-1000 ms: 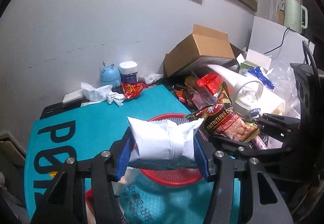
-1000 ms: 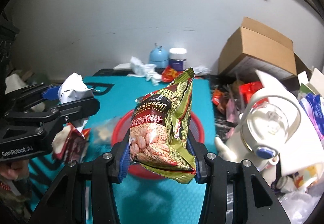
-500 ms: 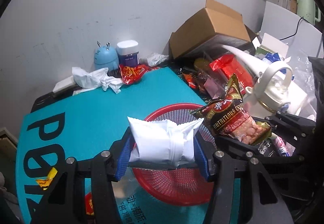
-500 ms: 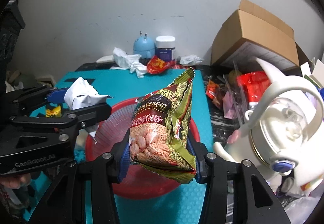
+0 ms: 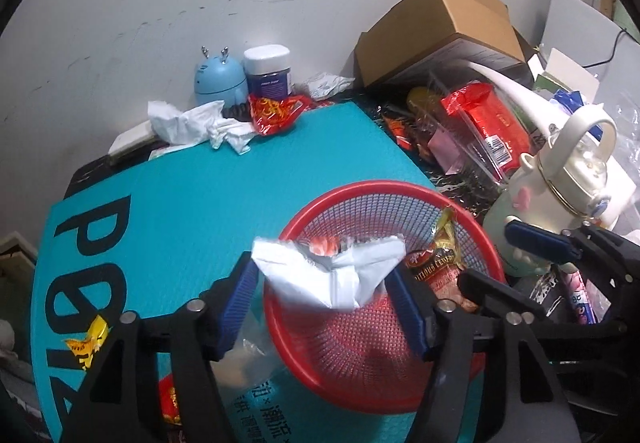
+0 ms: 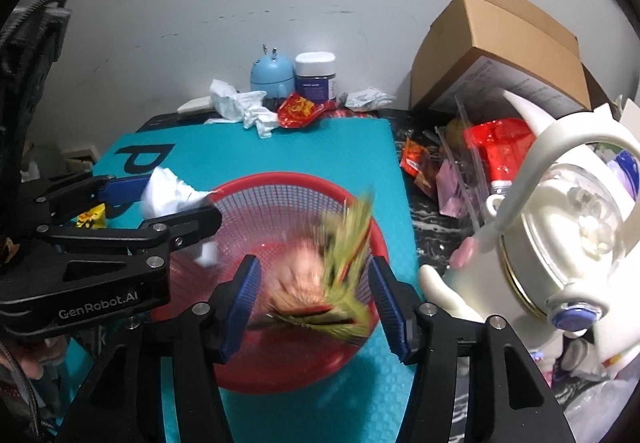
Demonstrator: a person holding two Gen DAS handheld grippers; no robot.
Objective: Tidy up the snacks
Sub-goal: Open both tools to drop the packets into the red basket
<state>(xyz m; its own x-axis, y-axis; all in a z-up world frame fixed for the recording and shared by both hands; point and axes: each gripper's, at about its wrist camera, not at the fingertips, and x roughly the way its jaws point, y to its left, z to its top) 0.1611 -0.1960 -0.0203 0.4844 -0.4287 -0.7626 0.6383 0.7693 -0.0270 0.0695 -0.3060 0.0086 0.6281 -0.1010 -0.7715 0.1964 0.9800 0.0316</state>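
A red mesh basket (image 5: 356,199) (image 6: 288,183) sits on the teal mat. My left gripper (image 5: 322,295) has opened over its near rim; the white snack packet (image 5: 328,271) hangs loose between the spread jaws, blurred. It also shows in the right wrist view (image 6: 168,195). My right gripper (image 6: 314,299) is open above the basket; the green cereal bag (image 6: 320,275) is blurred, dropping into the basket. In the left wrist view that bag (image 5: 438,263) lies inside the basket.
A white kettle (image 6: 560,243) stands close to the right of the basket. A cardboard box (image 5: 440,27), red packets (image 5: 484,123) and clutter fill the right. A blue jar (image 5: 268,71), tissues (image 5: 192,119) and a red wrapper (image 5: 276,111) lie at the back. Loose snacks (image 5: 86,341) lie at the mat's left.
Both grippers moved forward over the basket and opened. The cereal bag left the right jaws and falls into the basket. The white packet has come loose in the left jaws.
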